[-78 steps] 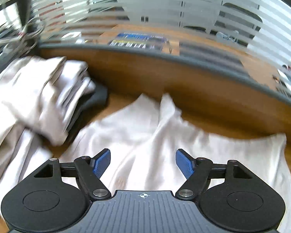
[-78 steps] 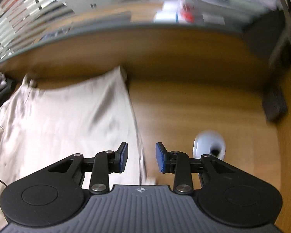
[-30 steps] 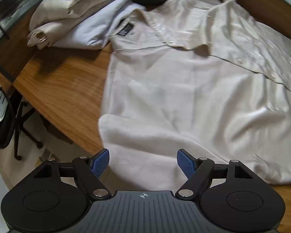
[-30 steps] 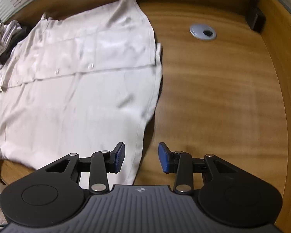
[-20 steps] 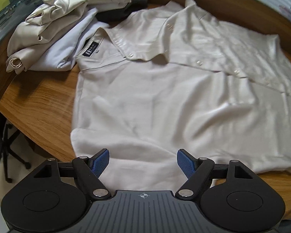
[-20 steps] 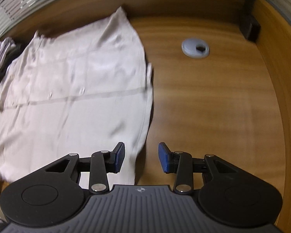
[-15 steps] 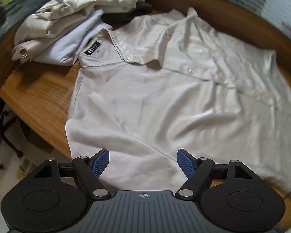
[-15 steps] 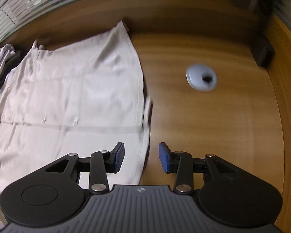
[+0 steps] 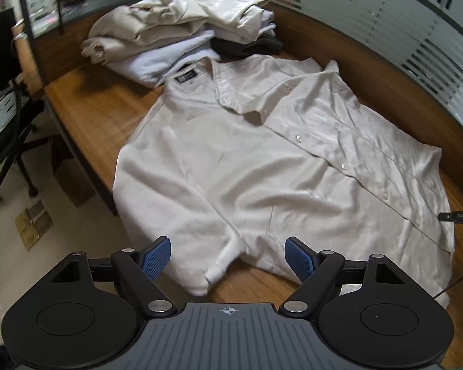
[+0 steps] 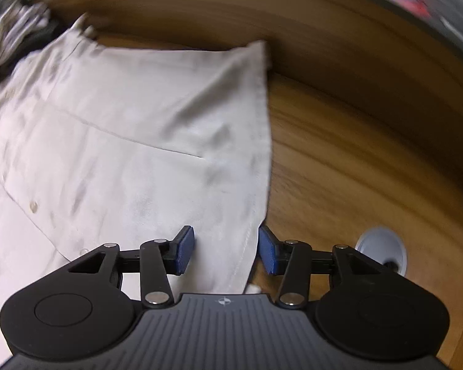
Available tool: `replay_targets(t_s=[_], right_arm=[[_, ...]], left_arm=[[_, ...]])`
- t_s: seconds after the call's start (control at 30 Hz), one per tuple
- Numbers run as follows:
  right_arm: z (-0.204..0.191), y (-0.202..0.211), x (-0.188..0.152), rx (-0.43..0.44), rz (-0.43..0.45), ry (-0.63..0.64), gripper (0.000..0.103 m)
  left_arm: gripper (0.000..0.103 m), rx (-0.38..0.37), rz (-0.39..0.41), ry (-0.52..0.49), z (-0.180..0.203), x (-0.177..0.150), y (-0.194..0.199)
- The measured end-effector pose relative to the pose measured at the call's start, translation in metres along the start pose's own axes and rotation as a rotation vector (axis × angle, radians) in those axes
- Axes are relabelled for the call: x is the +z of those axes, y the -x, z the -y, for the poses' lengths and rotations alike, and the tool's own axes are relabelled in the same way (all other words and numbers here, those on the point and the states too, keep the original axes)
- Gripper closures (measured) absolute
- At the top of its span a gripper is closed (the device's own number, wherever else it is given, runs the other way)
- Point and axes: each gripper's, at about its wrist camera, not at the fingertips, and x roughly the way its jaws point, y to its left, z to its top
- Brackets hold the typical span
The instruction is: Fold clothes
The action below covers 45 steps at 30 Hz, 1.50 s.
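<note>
My left gripper [image 9: 228, 259] stands spread wide with nothing between its blue pads, which have just eased a little further apart; it hangs over the near sleeve [image 9: 206, 246] of the cream shirt [image 9: 262, 160], whose cuff lies at the table's front edge; the gripper body hides the strip of cloth and wood nearest me.

My right gripper [image 10: 227, 251] holds a narrower gap, its jaws having just drawn closer; the shirt's hem edge [image 10: 250, 231] shows between the pads, but I cannot tell whether they touch it, and the whole right view is smeared with blur.

The shirt lies flat, front up and buttoned, across the wooden table [image 9: 102, 114]; only the left view shows the collar [image 9: 200, 74] and label; only the right view shows the grey cable grommet [image 10: 381, 249] in bare wood just beside the hem.

Bare tabletop lies beyond the hem on the right, up to the raised wooden back edge [image 10: 355, 61]; left of the shirt the table ends in a curved edge above the floor, with a chair [image 9: 6, 135] cut off by the frame.

Farthest off, a heap of pale clothes [image 9: 176, 30] sits at the collar end, over something dark I cannot make out.
</note>
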Motion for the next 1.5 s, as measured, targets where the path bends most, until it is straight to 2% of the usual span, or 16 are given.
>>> replay_targets(t_s=[0.07, 0.17, 0.27, 0.53, 0.7, 0.8, 0.87, 0.97, 1.07, 1.3, 1.37, 1.5], right_arm=[[-0.009, 0.002, 0.000, 0.020, 0.008, 0.039, 0.095], [-0.019, 0.003, -0.002, -0.002, 0.022, 0.065, 0.098], [-0.016, 0.007, -0.007, -0.018, 0.017, 0.032, 0.099], [0.018, 0.037, -0.048, -0.054, -0.044, -0.087, 0.099], [0.045, 0.056, -0.077, -0.136, -0.086, -0.137, 0.098], [0.054, 0.068, -0.090, -0.184, -0.092, -0.127, 0.093], [0.058, 0.078, -0.094, -0.200, -0.081, -0.130, 0.075], [0.060, 0.096, -0.095, -0.211, -0.045, -0.143, 0.062], [0.056, 0.116, -0.091, -0.185, 0.018, -0.146, 0.053], [0.024, 0.151, -0.096, -0.116, 0.129, -0.116, 0.049], [0.012, 0.156, -0.104, -0.096, 0.140, -0.117, 0.044], [-0.013, 0.161, -0.127, -0.064, 0.137, -0.115, 0.044]], left_arm=[[0.020, 0.010, -0.007, 0.013, 0.001, -0.008, 0.001], [0.020, 0.012, -0.024, 0.022, 0.002, -0.016, 0.003], [0.020, 0.025, -0.017, 0.007, 0.001, -0.018, 0.005], [0.020, 0.024, -0.026, -0.013, -0.005, -0.013, -0.003], [0.020, 0.025, -0.037, -0.030, -0.012, -0.009, -0.012], [0.020, 0.031, -0.039, -0.024, -0.020, -0.006, -0.017], [0.020, 0.039, -0.038, -0.019, -0.028, -0.001, -0.022], [0.020, 0.050, -0.042, -0.020, -0.040, 0.001, -0.032], [0.021, 0.040, -0.056, -0.029, -0.050, 0.000, -0.044], [0.022, -0.036, -0.074, -0.080, -0.073, -0.005, -0.068], [0.021, -0.064, -0.078, -0.107, -0.077, -0.005, -0.076], [0.021, -0.129, -0.117, -0.107, -0.090, -0.004, -0.091]])
